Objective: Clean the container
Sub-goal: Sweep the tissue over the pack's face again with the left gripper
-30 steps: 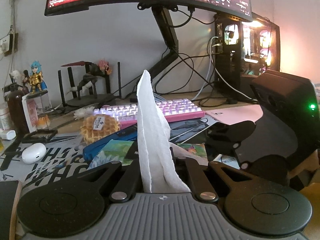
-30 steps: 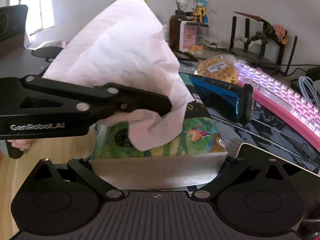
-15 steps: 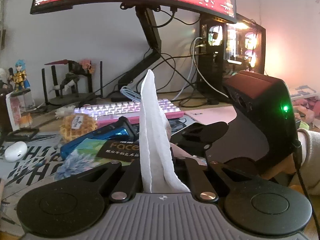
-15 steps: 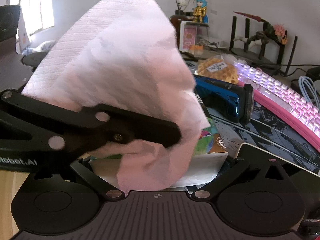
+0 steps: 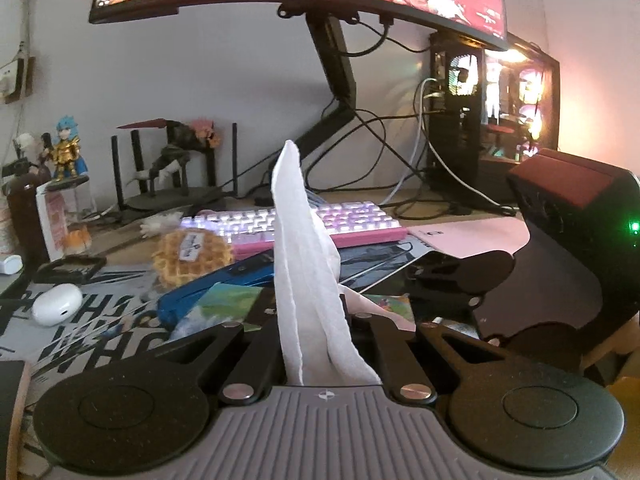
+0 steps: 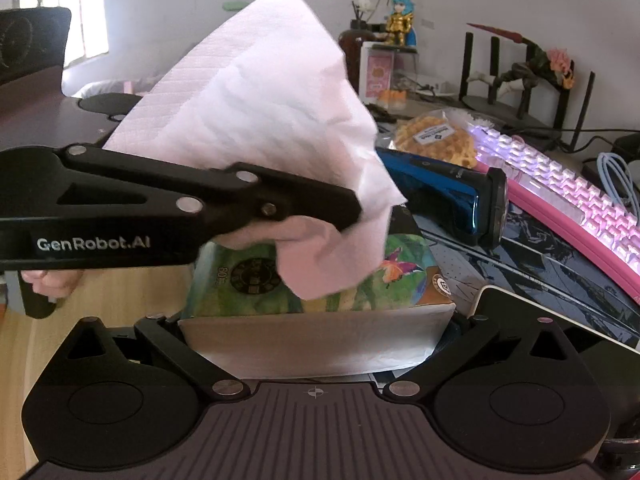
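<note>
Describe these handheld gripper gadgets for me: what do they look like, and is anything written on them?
Both are matte black plastic. The left gripper has flat, angular linkage arms joined by silver rivets and carries white "GenRobot.AI" lettering on its side. Each tool has a ribbed grey base flanked by two round black discs. The right gripper's body is a bulky black housing with a dark red top panel and a small green indicator light.

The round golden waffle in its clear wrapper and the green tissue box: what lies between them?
A glossy blue electric shaver, lying on its side; the right wrist view shows it between waffle and box.
</note>
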Demonstrator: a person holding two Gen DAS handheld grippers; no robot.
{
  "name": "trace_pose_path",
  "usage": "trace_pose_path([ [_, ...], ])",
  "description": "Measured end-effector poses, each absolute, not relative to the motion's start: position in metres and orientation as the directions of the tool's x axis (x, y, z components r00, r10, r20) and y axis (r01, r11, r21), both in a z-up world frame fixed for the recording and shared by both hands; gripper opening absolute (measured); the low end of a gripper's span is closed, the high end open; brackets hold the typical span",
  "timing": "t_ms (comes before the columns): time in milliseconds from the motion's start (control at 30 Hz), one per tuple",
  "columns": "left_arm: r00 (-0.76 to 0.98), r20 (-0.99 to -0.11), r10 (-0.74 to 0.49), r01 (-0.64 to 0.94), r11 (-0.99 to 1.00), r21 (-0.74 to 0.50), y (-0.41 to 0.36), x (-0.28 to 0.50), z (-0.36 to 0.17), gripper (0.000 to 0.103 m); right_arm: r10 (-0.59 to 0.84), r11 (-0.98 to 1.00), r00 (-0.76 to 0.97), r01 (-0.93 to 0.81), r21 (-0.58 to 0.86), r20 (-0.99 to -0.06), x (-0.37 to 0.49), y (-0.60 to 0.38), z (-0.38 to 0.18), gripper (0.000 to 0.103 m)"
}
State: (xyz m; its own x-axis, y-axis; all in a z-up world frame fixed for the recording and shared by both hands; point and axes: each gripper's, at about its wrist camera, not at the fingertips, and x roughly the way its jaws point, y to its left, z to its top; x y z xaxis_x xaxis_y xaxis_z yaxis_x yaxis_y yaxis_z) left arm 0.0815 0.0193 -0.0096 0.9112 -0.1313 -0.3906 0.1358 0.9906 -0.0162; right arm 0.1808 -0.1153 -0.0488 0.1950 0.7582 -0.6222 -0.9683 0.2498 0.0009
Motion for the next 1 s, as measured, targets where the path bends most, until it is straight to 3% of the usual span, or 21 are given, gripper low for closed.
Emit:
trace_pose_path([
  [767, 0.918, -0.358, -0.17, 0.188, 0.982, 0.016, -0.001, 0.084, -0.012, 0.005, 0.758, 0.25, 0.195, -0.968, 0.001, -0.622, 0.181, -0.115, -0.049, 0.103],
  [1000, 0.928, -0.355, -0.111, 0.138, 0.989, 0.05, 0.002, 0.091, -0.013, 0.005, 0.758, 0.25, 0.195, -0.968, 0.001, -0.622, 0.181, -0.115, -0.049, 0.103],
])
